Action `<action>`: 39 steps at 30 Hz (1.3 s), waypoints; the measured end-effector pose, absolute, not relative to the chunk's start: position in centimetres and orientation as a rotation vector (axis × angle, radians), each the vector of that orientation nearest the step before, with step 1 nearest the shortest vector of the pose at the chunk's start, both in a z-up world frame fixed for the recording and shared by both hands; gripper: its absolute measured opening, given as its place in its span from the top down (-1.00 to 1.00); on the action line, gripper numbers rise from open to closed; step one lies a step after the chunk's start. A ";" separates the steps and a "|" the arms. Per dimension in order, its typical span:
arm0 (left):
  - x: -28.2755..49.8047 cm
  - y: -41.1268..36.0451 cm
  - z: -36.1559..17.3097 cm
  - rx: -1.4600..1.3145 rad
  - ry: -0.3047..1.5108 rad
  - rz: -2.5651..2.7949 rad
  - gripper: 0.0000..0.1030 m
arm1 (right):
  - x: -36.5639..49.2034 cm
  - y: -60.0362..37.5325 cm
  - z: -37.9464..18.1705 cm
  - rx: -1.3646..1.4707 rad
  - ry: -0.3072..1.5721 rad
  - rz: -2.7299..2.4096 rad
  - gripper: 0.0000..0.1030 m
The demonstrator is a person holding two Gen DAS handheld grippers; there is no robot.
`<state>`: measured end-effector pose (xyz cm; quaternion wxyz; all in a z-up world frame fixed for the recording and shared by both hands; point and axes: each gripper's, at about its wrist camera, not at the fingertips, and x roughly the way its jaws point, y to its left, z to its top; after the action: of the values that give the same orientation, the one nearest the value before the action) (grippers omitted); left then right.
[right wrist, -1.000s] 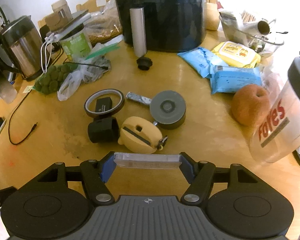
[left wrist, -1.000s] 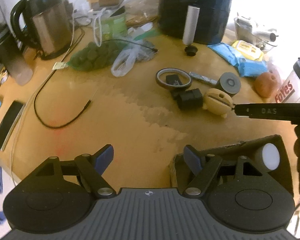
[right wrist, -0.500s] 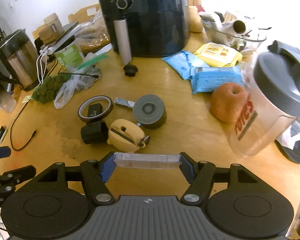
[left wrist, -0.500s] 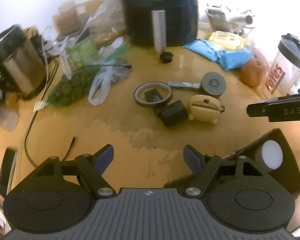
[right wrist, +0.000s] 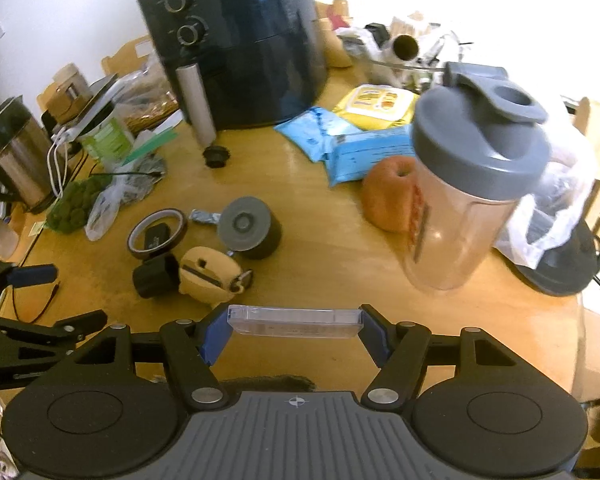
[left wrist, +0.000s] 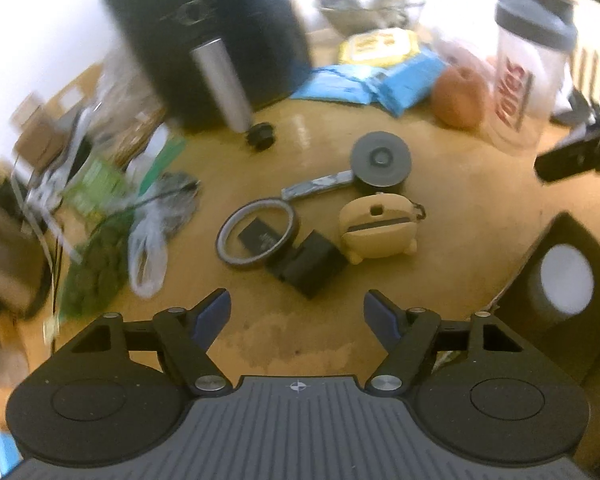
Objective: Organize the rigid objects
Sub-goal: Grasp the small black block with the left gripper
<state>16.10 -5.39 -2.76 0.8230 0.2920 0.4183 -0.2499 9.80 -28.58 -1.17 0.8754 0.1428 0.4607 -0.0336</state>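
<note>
- We see strong backlight top right in both views; background blown to white.
- Left wrist view smeared by motion blur, worst at the air fryer point(left wrist: 208, 36) and left edge.
- Right wrist view sharper; bench point(right wrist: 320, 264) shows soft glare.
- Fisheye bends the edges.

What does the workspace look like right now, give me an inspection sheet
Surface: wooden table, stained near the front.
Job's things: clear plastic case; tape ring, beige case, grey round tin, black block clustered; black box.
Clutter: air fryer, shaker bottle, apple, blue wipes packs, kettle.
Grippers: left gripper open, empty; right gripper shut on the case.
Cables: black cable, white cable.
Surroundings: white wall.
</note>
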 end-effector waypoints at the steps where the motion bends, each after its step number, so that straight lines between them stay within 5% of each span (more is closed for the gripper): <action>1: 16.2 -5.8 -3.1 0.652 0.878 -0.548 -0.42 | 9.6 -28.8 -1.1 0.303 0.960 -0.075 -0.36; 20: 18.6 -9.4 -9.2 1.051 0.822 -0.743 -0.03 | 7.4 -32.0 -1.1 0.377 0.944 -0.177 -0.36; 24: 18.9 -9.8 -9.7 1.087 0.817 -0.768 0.20 | 7.0 -32.5 -1.2 0.387 0.943 -0.191 -0.36; 39: 18.2 -9.1 -7.2 0.952 0.806 -0.733 0.22 | 6.5 -32.4 -1.0 0.391 0.934 -0.165 -0.36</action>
<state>18.22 -9.07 -7.22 0.7494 0.4356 0.3689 -0.3354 6.52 -32.39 -1.02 0.8713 0.1871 0.4468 -0.0791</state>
